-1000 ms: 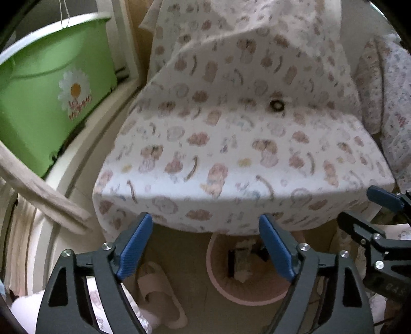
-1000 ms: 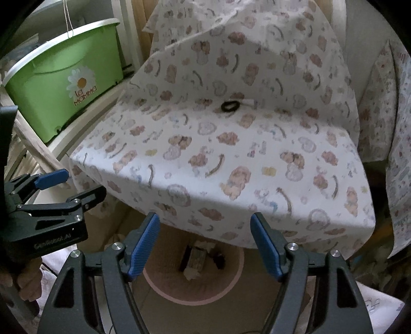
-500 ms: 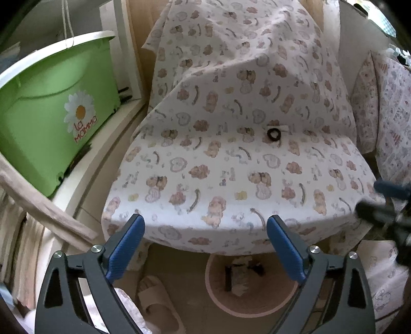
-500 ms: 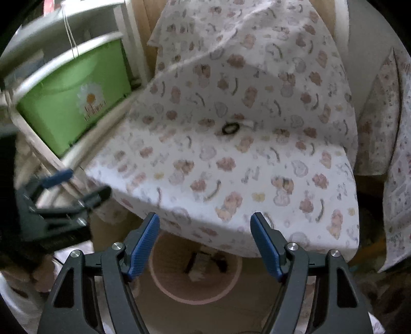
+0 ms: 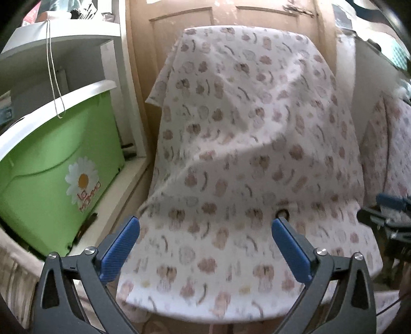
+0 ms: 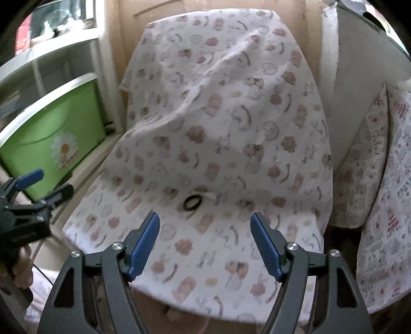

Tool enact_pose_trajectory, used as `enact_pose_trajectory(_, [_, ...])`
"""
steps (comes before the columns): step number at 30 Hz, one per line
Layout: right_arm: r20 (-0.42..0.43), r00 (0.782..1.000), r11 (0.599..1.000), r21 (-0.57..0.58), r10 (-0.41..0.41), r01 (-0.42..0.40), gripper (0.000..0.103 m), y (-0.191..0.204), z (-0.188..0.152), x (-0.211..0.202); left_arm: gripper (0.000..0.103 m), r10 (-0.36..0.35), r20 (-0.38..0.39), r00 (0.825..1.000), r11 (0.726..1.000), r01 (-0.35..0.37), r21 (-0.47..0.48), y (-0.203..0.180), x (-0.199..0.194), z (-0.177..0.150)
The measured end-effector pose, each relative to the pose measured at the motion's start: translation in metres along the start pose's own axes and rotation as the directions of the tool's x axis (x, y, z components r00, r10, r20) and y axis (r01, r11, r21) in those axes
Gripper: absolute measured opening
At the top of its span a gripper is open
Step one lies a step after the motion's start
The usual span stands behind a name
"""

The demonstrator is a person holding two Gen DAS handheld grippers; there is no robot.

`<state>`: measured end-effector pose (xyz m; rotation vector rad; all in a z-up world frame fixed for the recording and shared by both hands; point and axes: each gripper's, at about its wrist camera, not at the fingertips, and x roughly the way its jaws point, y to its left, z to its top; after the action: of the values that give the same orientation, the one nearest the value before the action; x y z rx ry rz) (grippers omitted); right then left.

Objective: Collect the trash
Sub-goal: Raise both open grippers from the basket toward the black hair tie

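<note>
A small black ring-shaped band (image 6: 192,202) lies on the seat of a chair draped in a white cloth with brown prints (image 6: 223,123), with a small white scrap (image 6: 212,196) beside it. My right gripper (image 6: 204,245) is open and empty, just short of the band. My left gripper (image 5: 205,250) is open and empty over the seat; the band (image 5: 282,213) shows just above its right fingertip (image 5: 287,244). The left gripper also shows in the right wrist view (image 6: 33,190), and the right one in the left wrist view (image 5: 385,210).
A green tub with a daisy logo (image 5: 51,174) stands on a white shelf (image 5: 59,41) at the left. A wooden door (image 5: 231,15) is behind the chair. Patterned cloth (image 6: 380,205) hangs at the right.
Both cameras have risen and tilted up. The pink bin under the chair has dropped out of view. The chair back and door now fill the frames, and the band sits closer to the right gripper.
</note>
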<state>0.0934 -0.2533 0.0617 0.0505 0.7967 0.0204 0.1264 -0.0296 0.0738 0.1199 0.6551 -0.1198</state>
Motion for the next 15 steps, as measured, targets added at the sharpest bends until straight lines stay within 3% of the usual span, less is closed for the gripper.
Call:
enact_pose_trajectory(5, [-0.012,1.000,0.999,0.043,-0.014,0.015,0.075,-0.017,-0.006,0.031,0.102,0.020,-0.033,0.999,0.999,-0.021,-0.027,0.007,0.028,-0.012])
enact_pose_trajectory(10, [-0.069,0.997,0.999,-0.006,-0.045,0.045,0.075,-0.022,-0.023,0.062,0.101,0.029,-0.153,0.988,0.999,-0.035,-0.035,0.007,0.062,-0.028])
enact_pose_trajectory(15, [-0.089,0.996,0.997,0.076,0.014,-0.008,0.075,-0.040,-0.021,0.073,0.102,0.013,-0.171,0.985,0.996,-0.028,-0.084,0.012,0.057,-0.025])
